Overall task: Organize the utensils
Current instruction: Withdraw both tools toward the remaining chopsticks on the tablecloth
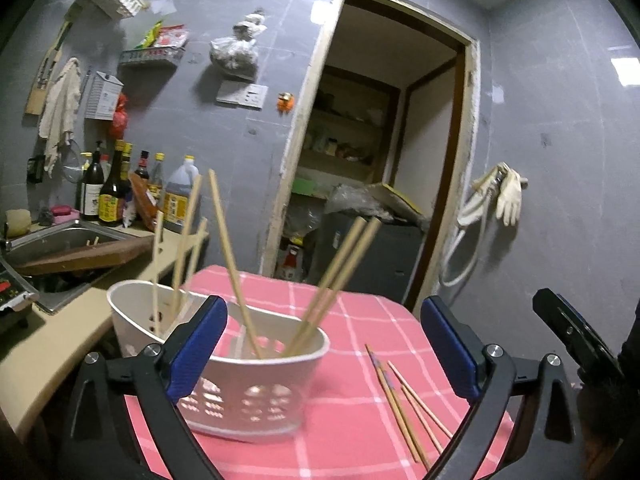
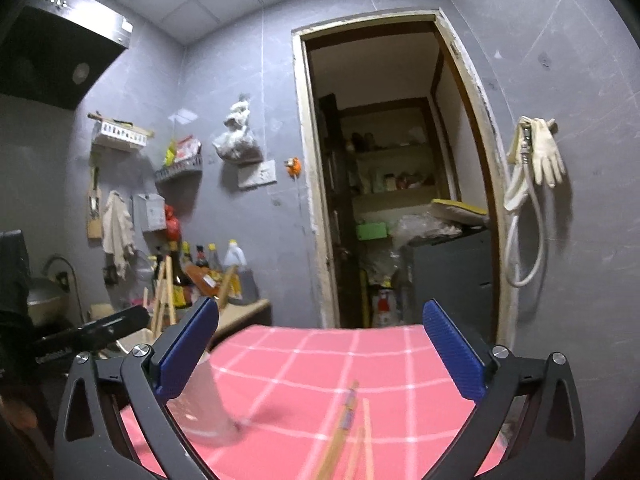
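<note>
Both my tools are released right now. My left hand-held gripper (image 1: 324,344) has its blue pads spread wide, nothing pinched; the white holder (image 1: 256,392) sits just ahead, its near wall partly between the fingers but not pressed. My right hand-held gripper (image 2: 320,350) is also fully spread and empty, pointing level over the pink checked cloth (image 2: 304,364) covering the bench.

Task things: several bamboo chopsticks (image 1: 230,256) already stand in the holder, leaning outward against its rim because the tub is wide and shallow, so they fan apart instead of standing straight. A pair (image 1: 344,272) tilts right, others lean left toward the sink side. Holder has slots low on its wall, probably for drainage.

Still loose: a few chopsticks (image 1: 404,404) lie flat on the cloth right of the holder, roughly parallel, tips toward me. In the right wrist view those same loose sticks (image 2: 348,428) show blurred, low between my right fingers, near but not touched.

Judgement: partway done. Wide jaws make sense for straddling the thin sticks before closing. Loose ones sit on my right side, so the right tool looks best placed for the next pick. Risk: thin sticks flat on cloth may roll or slip out.

Background counter with bottles, sink, not relevant.
</note>
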Tool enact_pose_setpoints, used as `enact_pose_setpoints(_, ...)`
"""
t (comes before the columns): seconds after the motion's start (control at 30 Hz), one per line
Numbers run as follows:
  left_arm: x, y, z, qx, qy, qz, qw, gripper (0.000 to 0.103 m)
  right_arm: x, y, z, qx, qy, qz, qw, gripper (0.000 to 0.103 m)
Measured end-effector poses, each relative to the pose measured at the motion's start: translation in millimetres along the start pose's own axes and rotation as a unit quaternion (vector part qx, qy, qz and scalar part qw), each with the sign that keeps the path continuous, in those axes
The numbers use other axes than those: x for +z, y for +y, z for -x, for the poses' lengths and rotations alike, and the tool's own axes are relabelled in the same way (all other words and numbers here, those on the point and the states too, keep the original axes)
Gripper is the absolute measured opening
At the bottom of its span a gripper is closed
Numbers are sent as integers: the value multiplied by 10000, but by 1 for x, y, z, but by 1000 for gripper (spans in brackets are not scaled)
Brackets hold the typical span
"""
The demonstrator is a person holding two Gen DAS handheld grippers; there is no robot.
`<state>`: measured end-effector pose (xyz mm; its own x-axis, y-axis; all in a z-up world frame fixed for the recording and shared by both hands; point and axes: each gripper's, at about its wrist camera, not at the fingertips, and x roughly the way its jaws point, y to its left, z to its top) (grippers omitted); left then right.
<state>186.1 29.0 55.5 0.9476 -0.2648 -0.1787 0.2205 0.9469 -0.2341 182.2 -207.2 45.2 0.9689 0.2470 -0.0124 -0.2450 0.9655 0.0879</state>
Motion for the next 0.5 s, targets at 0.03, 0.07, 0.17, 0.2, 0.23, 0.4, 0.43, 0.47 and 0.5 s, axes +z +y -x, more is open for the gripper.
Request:
enact_pose_setpoints(0.03,-3,-4,-2,-26,59,-15,10000,95,-1,-4,0,-56,62,38,10000,103)
enact_pose_setpoints(0.07,-6,-8,-4,-48,129,-28,9999,95,-3,-9,0,-103,146,76,9998,103)
enact_pose_setpoints(0.17,-14,-18,-10,-77,288,-108,9995,95,-11,-21,-1,-208,355,127,9991,103)
enact_pose_setpoints(0.2,-18,-22,-14,-59,364,-148,9992,95,-14,-25,-3,-236,472,137,9985,103)
enact_pose_setpoints(0.23,-21,-25,-17,-44,431,-168,9989,95,-17,-29,-5,-266,574,146,9979,103)
enact_pose_setpoints(0.4,-41,-34,-40,61,957,-174,9952,95,-33,-43,-19,-455,1169,207,9919,103)
enact_pose_setpoints(0.43,-45,-35,-44,82,1061,-180,9942,95,-36,-45,-21,-500,1271,224,9904,103)
enact_pose_setpoints(0.47,-49,-36,-50,128,1199,-193,9925,95,-39,-47,-25,-541,1396,235,9884,103)
enact_pose_setpoints(0.5,-54,-37,-54,160,1316,-206,9910,95,-42,-50,-28,-576,1525,233,9863,103)
